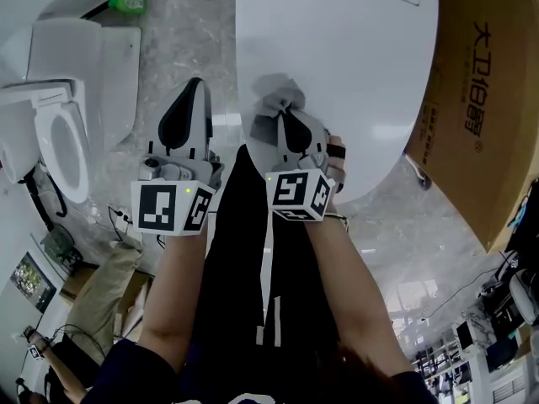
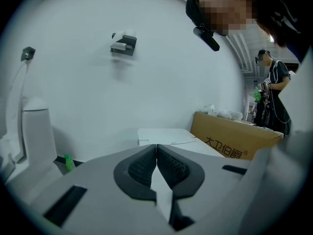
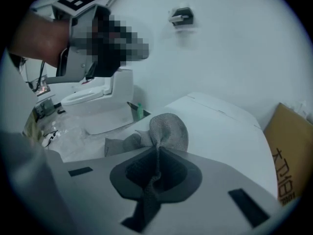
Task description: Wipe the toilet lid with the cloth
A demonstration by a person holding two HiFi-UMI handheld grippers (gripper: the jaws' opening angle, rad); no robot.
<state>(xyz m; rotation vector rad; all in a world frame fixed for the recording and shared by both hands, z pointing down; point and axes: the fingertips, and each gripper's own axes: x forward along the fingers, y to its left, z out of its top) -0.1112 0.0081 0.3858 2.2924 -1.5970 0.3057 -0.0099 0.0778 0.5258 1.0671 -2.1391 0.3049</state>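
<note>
The white toilet lid (image 1: 337, 66) lies closed in front of me, filling the upper middle of the head view, and shows again in the right gripper view (image 3: 220, 131). My right gripper (image 1: 282, 112) is shut on a grey mesh cloth (image 3: 166, 131), which bunches out past the jaws over the lid's near left edge. The cloth (image 1: 278, 99) hangs just above or on the lid; contact is not clear. My left gripper (image 1: 192, 95) is shut with nothing in it, held over the floor left of the lid. In its own view the left gripper (image 2: 156, 153) points at the wall.
A large brown cardboard box (image 1: 484, 99) stands against the lid's right side. A second white toilet (image 1: 63, 124) with its seat open stands at the left. A green bottle (image 1: 126, 3) sits on the floor near the wall. Cables and clutter (image 1: 59, 242) lie at the lower left.
</note>
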